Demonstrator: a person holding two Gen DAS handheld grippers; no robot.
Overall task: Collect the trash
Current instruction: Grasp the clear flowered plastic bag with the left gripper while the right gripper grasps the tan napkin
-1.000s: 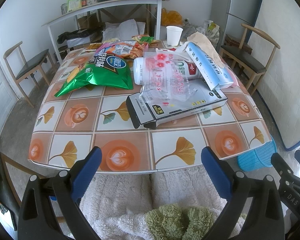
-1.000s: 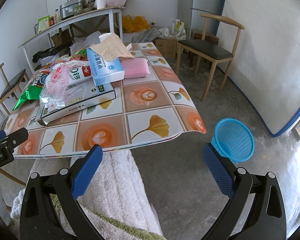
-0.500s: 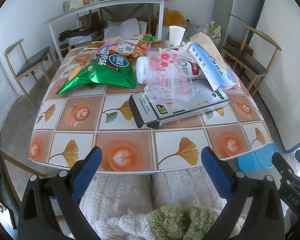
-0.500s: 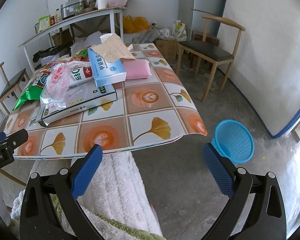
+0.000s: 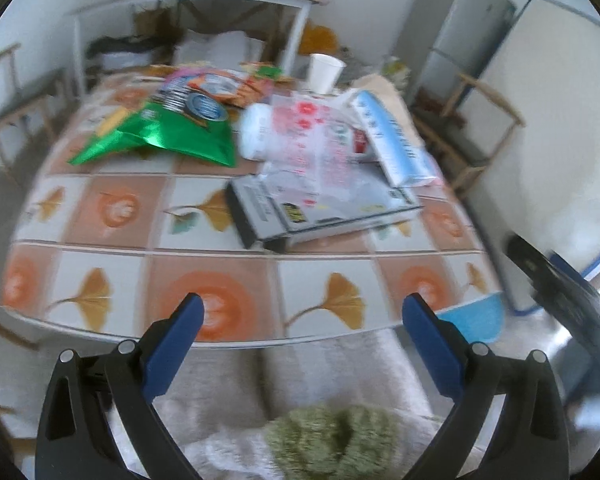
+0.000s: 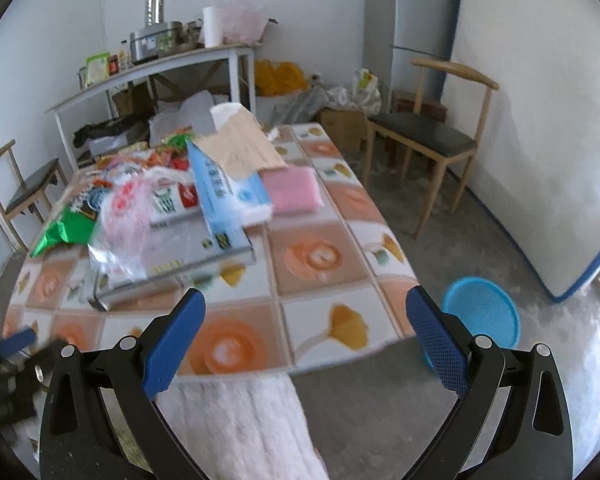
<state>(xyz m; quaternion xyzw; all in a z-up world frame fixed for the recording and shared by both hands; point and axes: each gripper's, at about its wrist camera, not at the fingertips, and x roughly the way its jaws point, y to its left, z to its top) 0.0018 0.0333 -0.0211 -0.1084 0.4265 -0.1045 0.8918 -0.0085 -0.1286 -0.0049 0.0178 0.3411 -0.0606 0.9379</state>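
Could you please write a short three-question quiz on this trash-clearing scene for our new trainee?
1. True or false: both the left gripper and the right gripper are open and hold nothing.
2. Where does the blue mesh basket stand: A on the table, B on the floor by the table's corner, C on a chair?
3. Fill in: the clear plastic bag with red flowers lies on a flat grey ____.

Key: 1 true. 2 B. 3 box.

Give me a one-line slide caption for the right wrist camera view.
Open right claw faces a patterned table heaped with wrappers and boxes, a blue basket waiting on the floor beside it.
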